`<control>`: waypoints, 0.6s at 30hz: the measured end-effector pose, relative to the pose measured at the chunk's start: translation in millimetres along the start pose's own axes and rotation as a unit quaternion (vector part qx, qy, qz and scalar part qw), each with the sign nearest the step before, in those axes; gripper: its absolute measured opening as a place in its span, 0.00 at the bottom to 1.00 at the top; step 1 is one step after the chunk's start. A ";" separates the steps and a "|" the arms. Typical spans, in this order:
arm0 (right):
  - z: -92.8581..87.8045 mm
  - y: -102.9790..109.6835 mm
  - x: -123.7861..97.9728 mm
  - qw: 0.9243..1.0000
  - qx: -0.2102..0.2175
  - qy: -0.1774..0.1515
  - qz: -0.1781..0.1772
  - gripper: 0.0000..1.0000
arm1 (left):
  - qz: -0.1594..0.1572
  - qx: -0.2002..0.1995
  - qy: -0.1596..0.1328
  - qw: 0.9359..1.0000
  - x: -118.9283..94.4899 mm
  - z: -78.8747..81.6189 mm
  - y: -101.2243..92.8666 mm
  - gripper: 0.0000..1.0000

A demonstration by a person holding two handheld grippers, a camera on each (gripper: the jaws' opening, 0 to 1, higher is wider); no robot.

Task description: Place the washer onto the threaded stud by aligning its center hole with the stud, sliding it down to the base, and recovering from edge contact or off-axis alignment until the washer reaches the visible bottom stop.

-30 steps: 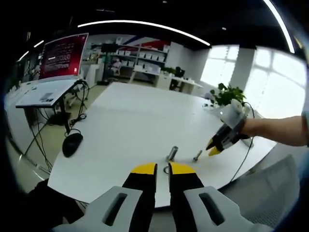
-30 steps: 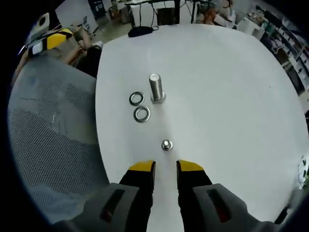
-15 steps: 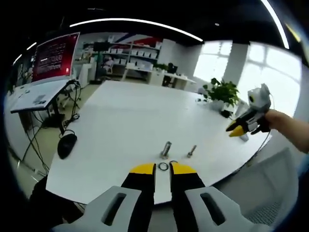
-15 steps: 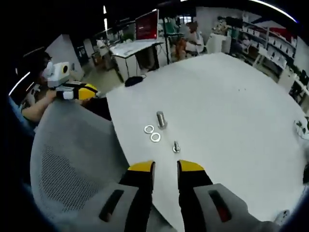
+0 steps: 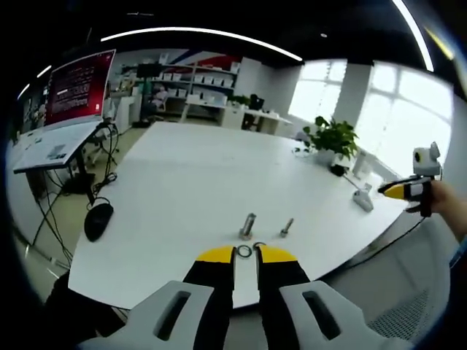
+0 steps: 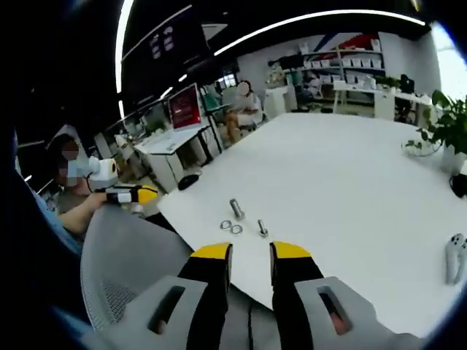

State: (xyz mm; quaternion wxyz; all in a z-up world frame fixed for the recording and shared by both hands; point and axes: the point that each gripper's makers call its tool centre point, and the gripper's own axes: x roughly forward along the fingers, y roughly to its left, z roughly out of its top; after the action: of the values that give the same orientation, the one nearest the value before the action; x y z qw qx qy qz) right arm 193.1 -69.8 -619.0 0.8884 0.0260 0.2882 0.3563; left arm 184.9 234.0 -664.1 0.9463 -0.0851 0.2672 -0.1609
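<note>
Both pairs of yellow-tipped black jaws stand a narrow gap apart with nothing held between them: the left gripper (image 5: pixel 245 254) hangs over the near edge of the large white table (image 5: pixel 190 175), and the right gripper (image 6: pixel 248 251) is held off the table's side, above a grey mesh chair back (image 6: pixel 128 273). Two flat silver metal washers (image 6: pixel 231 227) lie side by side on the tabletop, just beside the upright threaded steel stud (image 6: pixel 236 208), with a smaller silver bolt (image 6: pixel 262 228) near them on the other side. In the left gripper view the stud (image 5: pixel 248 225) and the small bolt (image 5: pixel 287 227) stand just beyond the jaw tips, a washer (image 5: pixel 243 251) lying between the tips and the stud. Judging from this, the task has not begun: no washer is picked up, none sits on the stud, and grasping, aligning and sliding down to the base all remain.
</note>
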 end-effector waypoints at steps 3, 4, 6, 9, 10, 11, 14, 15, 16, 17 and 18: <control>-6.7 7.9 -3.9 1.000 0.015 -0.011 -0.002 0.28 | 0.002 -0.001 -0.001 1.000 0.1 0.2 0.8 0.09; -9.6 10.4 -3.9 1.000 0.015 -0.011 -0.002 0.30 | 0.002 -0.002 -0.002 1.000 0.0 0.5 0.5 0.09; -17.3 5.9 -4.9 1.000 -0.001 -0.009 -0.015 0.31 | 0.003 -0.002 -0.003 1.000 0.3 1.3 1.3 0.08; -25.1 10.0 -4.2 1.000 -0.001 -0.006 -0.010 0.30 | 0.004 -0.003 -0.004 1.000 0.4 1.5 1.8 0.08; -27.0 11.8 -2.9 1.000 -0.001 -0.005 -0.010 0.30 | 0.004 -0.003 -0.004 1.000 0.4 1.3 1.8 0.08; -30.3 12.7 -0.3 1.000 0.000 -0.006 -0.011 0.31 | 0.004 -0.003 -0.003 1.000 0.5 1.1 1.7 0.08; -39.3 14.8 6.1 1.000 0.002 0.007 -0.006 0.31 | 0.002 -0.002 -0.001 1.000 0.6 0.5 1.2 0.08; -40.8 15.5 7.6 1.000 -0.004 0.009 -0.008 0.31 | 0.002 -0.002 -0.001 1.000 0.5 0.3 1.1 0.08; -42.6 16.3 8.8 1.000 -0.011 0.012 -0.011 0.31 | 0.001 -0.003 -0.001 1.000 0.5 0.3 0.8 0.08; -45.3 16.5 10.1 1.000 -0.016 0.018 -0.015 0.31 | 0.000 -0.004 -0.001 1.000 0.5 0.4 0.5 0.08; -50.7 15.6 13.1 0.999 -0.022 0.027 -0.017 0.31 | 0.000 -0.004 0.000 1.000 0.4 0.1 0.5 0.09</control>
State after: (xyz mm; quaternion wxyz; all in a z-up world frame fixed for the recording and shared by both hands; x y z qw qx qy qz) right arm 164.1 -57.8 -663.8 0.8864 -0.0083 0.3049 0.3483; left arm 185.5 234.4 -664.4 0.9459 -0.0889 0.2678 -0.1599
